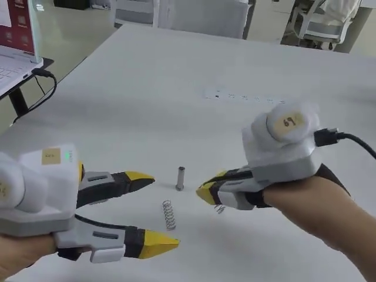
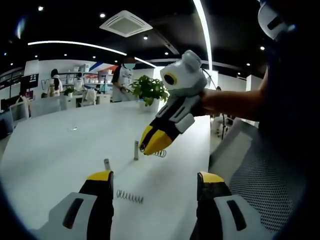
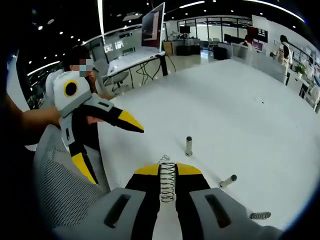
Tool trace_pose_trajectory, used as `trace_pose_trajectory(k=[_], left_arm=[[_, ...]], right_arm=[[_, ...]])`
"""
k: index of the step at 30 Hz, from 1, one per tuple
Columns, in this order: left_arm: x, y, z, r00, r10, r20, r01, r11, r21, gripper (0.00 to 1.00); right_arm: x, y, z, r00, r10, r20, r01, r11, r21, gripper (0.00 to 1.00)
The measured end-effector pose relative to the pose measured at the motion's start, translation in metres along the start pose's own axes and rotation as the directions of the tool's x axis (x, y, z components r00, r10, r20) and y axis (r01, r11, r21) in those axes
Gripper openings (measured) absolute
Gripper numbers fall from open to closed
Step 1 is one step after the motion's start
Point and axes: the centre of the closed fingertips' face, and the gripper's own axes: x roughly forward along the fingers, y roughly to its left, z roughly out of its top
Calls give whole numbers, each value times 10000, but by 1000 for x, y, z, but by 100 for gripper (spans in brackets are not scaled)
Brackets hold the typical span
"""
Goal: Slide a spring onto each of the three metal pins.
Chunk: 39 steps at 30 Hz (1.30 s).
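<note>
One short metal pin [image 1: 180, 178] stands upright on the white table [image 1: 176, 88], between the two grippers. My right gripper [image 1: 205, 192] is shut on a spring [image 3: 168, 181], which lies lengthwise between its jaws; one end of that spring [image 1: 219, 208] pokes out below. A loose spring [image 1: 169, 214] lies flat just in front of the pin. My left gripper [image 1: 150, 210] is open around the space near that spring [image 2: 130, 196]. The left gripper view has two pins [image 2: 136, 150] [image 2: 106, 164]. In the right gripper view, a second pin [image 3: 227, 181] leans and another spring [image 3: 260, 215] lies beside it.
A laptop [image 1: 12, 47] with a black cable [image 1: 47, 82] sits on a stand off the table's left edge. A flat white strip [image 1: 241, 97] lies further back on the table. Office chairs [image 1: 317, 23] stand beyond the far edge.
</note>
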Motion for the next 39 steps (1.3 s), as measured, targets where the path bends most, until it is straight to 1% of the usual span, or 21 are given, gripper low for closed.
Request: trace_pose_trajectory(k=[2,4,6,8,9,11,13,14,15,18,19,20,21,22,23,27,29,30,32,37,39], left_arm=[[1,-1,4,10000,-26,79,26,10000,-28,62],[1,-1,8,9998,-73,191,74,9999,-81,60],[2,-2,14,9992,-98,388,106,9997,-198,59],[2,-1,19,9987,-87,499,102,9995,-301,57],[2,-2,24,9977,-140,658,167,9990,-411,55],[2,-5,35,9940,-293,1053,361,9974,-630,51],[1,-7,45,9893,-415,1396,533,9952,-820,49],[1,-8,48,9878,-454,1490,591,9943,-887,48],[1,-9,53,9837,-530,1718,720,9918,-1060,46],[0,-11,62,9759,-715,2061,1006,9858,-1344,38],[0,-11,64,9741,-765,2128,1088,9835,-1446,35],[0,-12,65,9733,-791,2155,1133,9820,-1511,33],[0,-13,65,9723,-823,2190,1177,9810,-1543,32],[0,-13,66,9719,-868,2186,1228,9800,-1567,29],[0,-15,68,9694,-931,2270,1322,9776,-1637,28],[0,-19,73,9614,-1122,2513,1597,9711,-1773,18],[0,-19,74,9602,-1157,2543,1642,9701,-1786,13],[0,-20,74,9596,-1205,2541,1689,9694,-1781,12],[0,-21,75,9595,-1249,2525,1724,9693,-1755,9],[0,-20,74,9614,-1242,2456,1706,9692,-1777,6],[1,-20,73,9627,-1245,2402,1684,9707,-1714,6]], right_arm=[[-5,9,13,9984,254,507,-261,9996,121,7],[-11,16,27,9935,462,1043,-482,9987,160,7],[-16,23,39,9857,725,1523,-775,9966,271,7],[-20,28,47,9793,879,1823,-953,9949,318,7],[-23,33,52,9716,1072,2108,-1192,9919,450,7],[-26,40,59,9588,1438,2451,-1656,9836,709,7],[-28,45,62,9510,1573,2663,-1811,9812,672,7],[-29,47,63,9493,1631,2686,-1864,9804,635,7],[-30,50,64,9467,1698,2736,-1936,9791,623,7],[-30,54,65,9404,1822,2870,-2056,9772,532,7],[-31,56,66,9366,1837,2983,-2080,9768,515,7],[-32,56,67,9350,1832,3035,-2079,9768,510,7],[-33,58,69,9296,1938,3134,-2207,9740,521,7],[-33,59,70,9267,1992,3186,-2277,9722,547,7],[-34,58,71,9231,2039,3261,-2360,9698,617,7],[-37,61,74,9152,2107,3436,-2431,9685,535,7],[-37,62,75,9130,2135,3476,-2452,9682,495,7],[-38,63,76,9092,2196,3538,-2513,9668,456,7],[-39,64,77,9052,2264,3596,-2606,9642,488,7],[-40,64,77,9015,2341,3640,-2665,9630,409,7],[-40,64,76,9024,2342,3617,-2657,9633,391,7]])
